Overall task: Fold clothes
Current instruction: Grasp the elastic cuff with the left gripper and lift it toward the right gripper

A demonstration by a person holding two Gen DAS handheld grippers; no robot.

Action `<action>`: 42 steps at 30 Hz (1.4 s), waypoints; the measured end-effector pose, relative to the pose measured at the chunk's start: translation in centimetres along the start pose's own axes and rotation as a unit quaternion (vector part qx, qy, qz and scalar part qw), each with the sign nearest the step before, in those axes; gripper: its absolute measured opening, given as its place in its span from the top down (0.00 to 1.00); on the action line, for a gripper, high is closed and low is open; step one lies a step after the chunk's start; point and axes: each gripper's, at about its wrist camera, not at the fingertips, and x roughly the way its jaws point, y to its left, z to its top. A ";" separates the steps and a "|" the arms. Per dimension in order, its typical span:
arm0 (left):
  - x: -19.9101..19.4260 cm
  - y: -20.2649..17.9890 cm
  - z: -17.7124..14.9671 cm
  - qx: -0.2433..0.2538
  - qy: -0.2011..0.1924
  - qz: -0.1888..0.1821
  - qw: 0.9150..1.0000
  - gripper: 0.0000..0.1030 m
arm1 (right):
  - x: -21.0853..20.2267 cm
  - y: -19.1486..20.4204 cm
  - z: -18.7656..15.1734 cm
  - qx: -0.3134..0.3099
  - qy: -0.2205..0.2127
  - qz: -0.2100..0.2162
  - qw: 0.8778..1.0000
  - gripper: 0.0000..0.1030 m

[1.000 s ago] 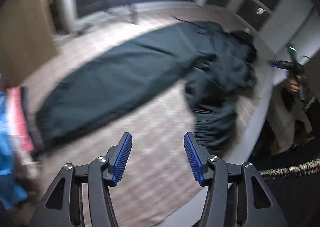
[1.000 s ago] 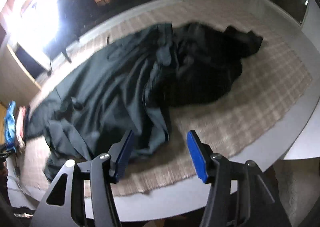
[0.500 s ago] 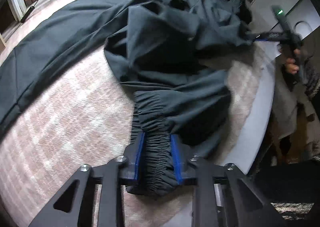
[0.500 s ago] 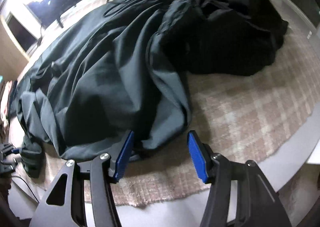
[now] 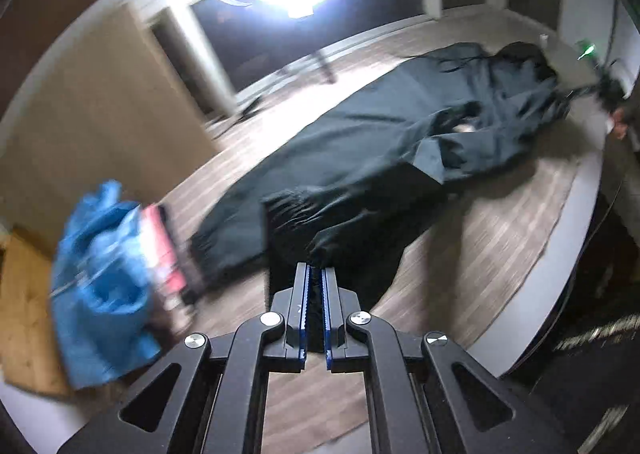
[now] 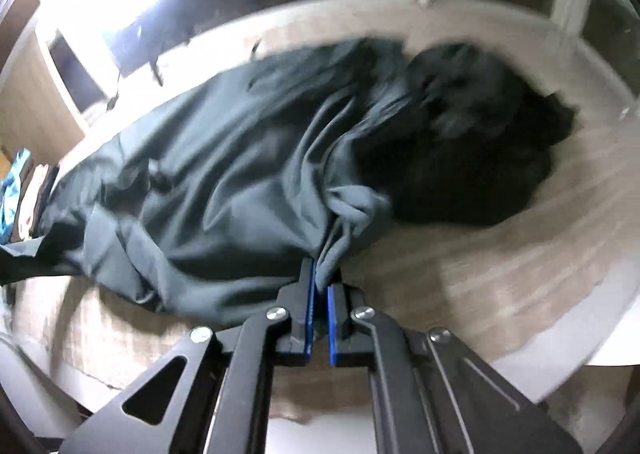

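dark grey trousers (image 5: pixel 360 158) sprawl across the counter (image 5: pixel 552 262); left hand-held gripper (image 5: pixel 316 274) clamps a cuff, right hand-held gripper (image 6: pixel 320 274) pinches the near edge.

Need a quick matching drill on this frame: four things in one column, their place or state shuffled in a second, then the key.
Things
1. left gripper
2. right gripper
3. black garment
4. blue bag

Place or state
A. bunched in a heap at the far right of the mat
B. shut on a gathered cuff of the dark green trousers
C. at the left end of the table, beside something pink
D. shut on a fold of the trousers at the near edge of the mat

Pairs: 1-B, 2-D, 3-A, 4-C
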 end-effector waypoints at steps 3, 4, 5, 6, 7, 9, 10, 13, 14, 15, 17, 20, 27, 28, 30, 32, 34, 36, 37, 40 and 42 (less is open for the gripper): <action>1.1 1.5 -3.7 0.003 0.045 0.025 0.999 0.91 | -1.2 -0.9 0.8 -0.013 0.007 -0.090 0.996 0.95; 2.2 1.5 -5.1 0.007 0.071 0.033 0.997 0.89 | -0.7 -0.8 1.0 -0.020 0.021 -0.124 0.992 0.94; 3.4 1.4 -6.4 0.010 0.096 0.041 0.994 0.89 | -0.3 -0.6 1.1 -0.027 0.035 -0.158 0.986 0.92; 4.5 1.4 -7.8 0.013 0.121 0.049 0.991 0.89 | 0.1 -0.5 1.2 -0.033 0.049 -0.189 0.980 0.88; 5.8 1.5 -9.4 0.009 0.143 0.048 0.989 0.89 | 0.0 -0.5 1.1 -0.028 0.055 -0.191 0.980 0.86; 6.9 2.0 -10.6 -0.025 0.157 0.034 0.987 0.89 | -0.7 0.8 1.2 -0.025 0.043 -0.181 0.982 0.73; 7.0 2.0 -10.7 -0.042 0.151 0.015 0.988 0.89 | -1.1 1.7 1.3 -0.028 0.035 -0.176 0.983 0.72; 7.3 1.9 -10.9 -0.090 0.130 -0.041 0.987 0.87 | -2.3 5.5 0.4 -0.054 0.030 -0.128 0.990 0.70; 7.7 1.3 -10.6 -0.081 0.127 -0.052 0.987 0.85 | -2.0 7.7 -0.2 -0.072 0.046 -0.091 0.992 0.70; 8.1 0.7 -10.3 -0.071 0.124 -0.063 0.988 0.77 | -1.6 9.5 -0.7 -0.088 0.052 -0.070 0.992 0.69; 9.2 -0.4 -9.5 -0.053 0.123 -0.080 0.988 0.65 | -0.4 14.2 -2.2 -0.138 0.073 -0.009 0.988 0.69; 11.9 -1.7 -7.7 -0.028 0.135 -0.106 0.985 0.56 | 1.9 19.9 -4.5 -0.220 0.108 0.043 0.969 0.67; 15.2 -1.9 -6.5 -0.010 0.148 -0.169 0.974 0.70 | 7.3 25.1 -7.3 -0.330 0.179 0.054 0.925 0.66; 15.2 -2.0 -6.5 -0.003 0.143 -0.165 0.976 0.80 | 7.9 25.4 -7.5 -0.335 0.188 0.058 0.922 0.66; 14.6 -1.8 -6.4 -0.005 0.132 -0.177 0.975 0.87 | 8.4 26.1 -7.9 -0.352 0.190 0.055 0.915 0.70; 13.9 -1.6 -6.2 -0.006 0.121 -0.181 0.976 0.95 | 8.1 26.8 -8.2 -0.369 0.182 0.067 0.909 0.95; 13.2 -1.2 -5.9 -0.006 0.109 -0.166 0.980 0.95 | 7.9 27.3 -8.1 -0.373 0.181 0.068 0.907 0.97; 12.4 -0.6 -5.1 -0.009 0.101 -0.155 0.983 0.95 | 7.2 27.6 -7.5 -0.376 0.168 0.068 0.909 0.99; 11.4 0.0 -4.3 -0.008 0.085 -0.148 0.985 0.95 | 6.4 27.7 -6.8 -0.372 0.158 0.071 0.912 0.99; 7.5 2.2 -1.5 0.007 0.021 -0.099 0.995 0.95 | 1.3 27.7 -3.2 -0.329 0.080 0.080 0.938 0.99; 4.7 3.9 -0.3 0.022 -0.017 -0.071 0.997 0.95 | -2.5 27.5 -1.2 -0.295 0.027 0.102 0.949 0.99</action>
